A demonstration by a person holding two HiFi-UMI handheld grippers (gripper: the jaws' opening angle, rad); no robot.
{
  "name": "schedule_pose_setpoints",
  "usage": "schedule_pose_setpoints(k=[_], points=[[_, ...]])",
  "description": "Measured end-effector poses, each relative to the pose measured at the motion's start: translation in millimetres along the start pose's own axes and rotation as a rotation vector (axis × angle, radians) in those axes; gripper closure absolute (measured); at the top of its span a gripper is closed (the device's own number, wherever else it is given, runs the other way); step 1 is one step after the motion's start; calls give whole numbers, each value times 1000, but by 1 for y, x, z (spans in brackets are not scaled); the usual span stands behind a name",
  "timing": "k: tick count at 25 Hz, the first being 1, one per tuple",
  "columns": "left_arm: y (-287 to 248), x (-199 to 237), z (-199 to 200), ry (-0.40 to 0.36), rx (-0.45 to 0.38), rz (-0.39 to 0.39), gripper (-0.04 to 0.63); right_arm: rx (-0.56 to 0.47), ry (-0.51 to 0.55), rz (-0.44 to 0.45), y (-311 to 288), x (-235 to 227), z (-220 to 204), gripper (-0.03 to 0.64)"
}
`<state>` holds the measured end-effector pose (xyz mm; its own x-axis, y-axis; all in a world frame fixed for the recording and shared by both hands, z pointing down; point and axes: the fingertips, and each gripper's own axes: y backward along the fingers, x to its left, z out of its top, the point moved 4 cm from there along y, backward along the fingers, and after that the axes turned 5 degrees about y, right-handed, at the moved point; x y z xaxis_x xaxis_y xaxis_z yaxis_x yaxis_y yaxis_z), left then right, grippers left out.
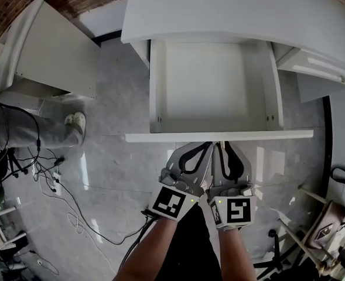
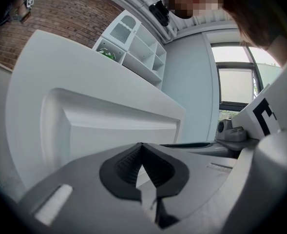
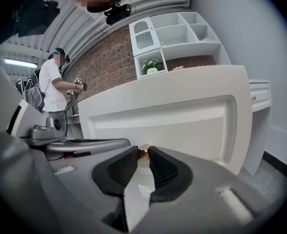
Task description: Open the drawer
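The drawer (image 1: 204, 81) stands well out from under the white desk (image 1: 231, 10), its inside bare and its front panel (image 1: 219, 136) nearest the person. Both grippers sit side by side at the middle of that panel. The right gripper (image 1: 224, 146) has its fingers narrowed onto the small brass knob (image 3: 143, 153), which shows pinched right at the pad tips in the right gripper view. The left gripper (image 1: 209, 146) has its tips closed together on nothing, with only the panel beyond them, so it looks like a bystander rather than a helper. The task seems nearly done, and the risks lie in the last of the pull. The knob is round, smooth and held only by the very tips, so a tug that is not straight along the runners could let it slip out of the pads. A pull angled to one side could also rack the drawer and make it bind. With so much of the box already exposed, pulling much further may bring it off its runners or let the front sag. The closed left gripper, just beside the right one, could bump the panel or the other gripper. Cables (image 1: 49, 174) trail on the floor to the left, a hazard if the person steps back that way.
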<state>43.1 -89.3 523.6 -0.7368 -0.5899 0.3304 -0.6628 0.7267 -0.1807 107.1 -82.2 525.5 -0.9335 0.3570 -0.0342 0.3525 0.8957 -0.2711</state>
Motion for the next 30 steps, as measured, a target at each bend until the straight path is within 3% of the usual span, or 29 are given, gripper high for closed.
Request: schedule_pose_setpoints(k=[30], points=[[34,-31,-16,-10,32,4,612,20,17,4,44,17,-14,545]])
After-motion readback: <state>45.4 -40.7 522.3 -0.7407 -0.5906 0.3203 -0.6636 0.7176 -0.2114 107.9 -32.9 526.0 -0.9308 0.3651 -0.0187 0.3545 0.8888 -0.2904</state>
